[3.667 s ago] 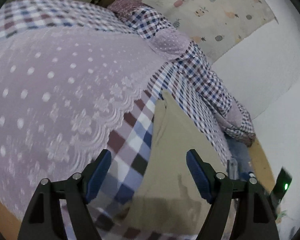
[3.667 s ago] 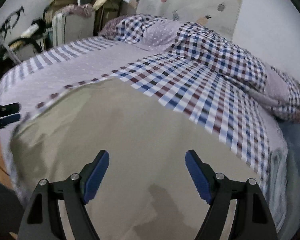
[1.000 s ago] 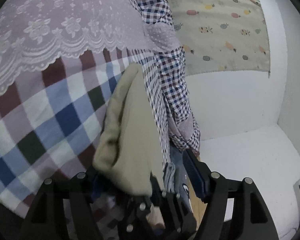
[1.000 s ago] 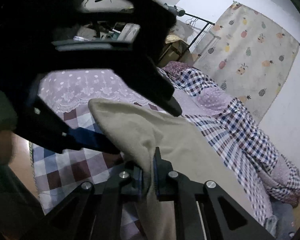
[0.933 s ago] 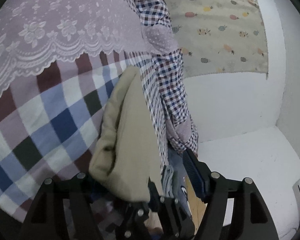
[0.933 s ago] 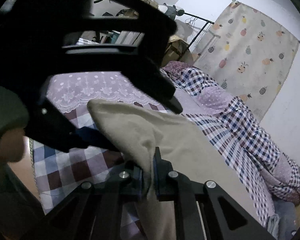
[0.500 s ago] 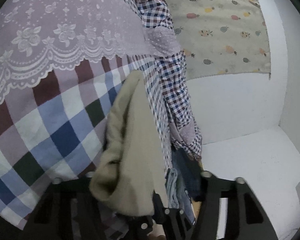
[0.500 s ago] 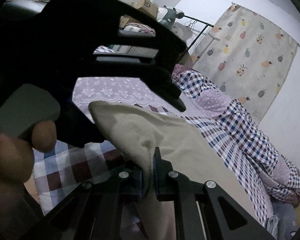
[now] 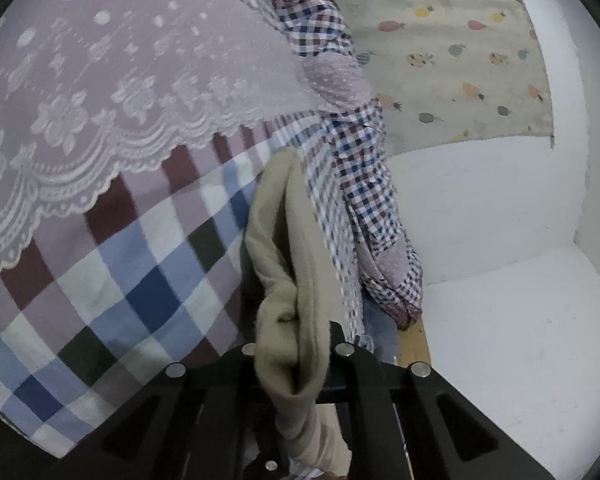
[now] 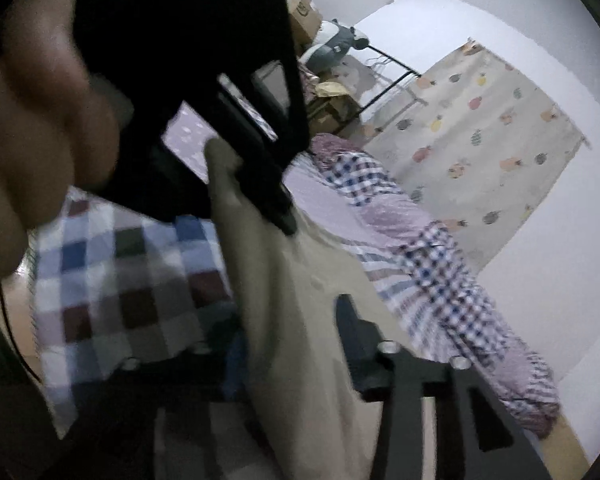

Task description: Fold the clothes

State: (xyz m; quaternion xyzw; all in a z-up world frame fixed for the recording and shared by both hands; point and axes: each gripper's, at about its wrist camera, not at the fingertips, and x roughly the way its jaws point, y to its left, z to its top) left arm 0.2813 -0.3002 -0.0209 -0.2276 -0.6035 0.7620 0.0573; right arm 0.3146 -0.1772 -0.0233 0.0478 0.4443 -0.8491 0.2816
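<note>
Hand-over step, we judge: left tool (image 9: 292,354) has just closed, clamping the beige garment (image 9: 288,264) above the checked bed (image 9: 112,280). Right tool (image 10: 288,344), at 6 o'clock, has just been opening, garment loose between its jaws. Next we need a fresh corner for the right.

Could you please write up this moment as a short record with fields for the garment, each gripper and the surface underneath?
garment: beige garment, bunched and lifted off the bed, hanging in a fold
left gripper: left gripper shut on the beige garment's bunched edge, jaws just closed
right gripper: right gripper open, jaws just opened; the cloth lies between its fingers but the pads are apart from it
surface: bed with checked sheet and lilac lace cover
background: fruit-print curtain on a white wall
</note>
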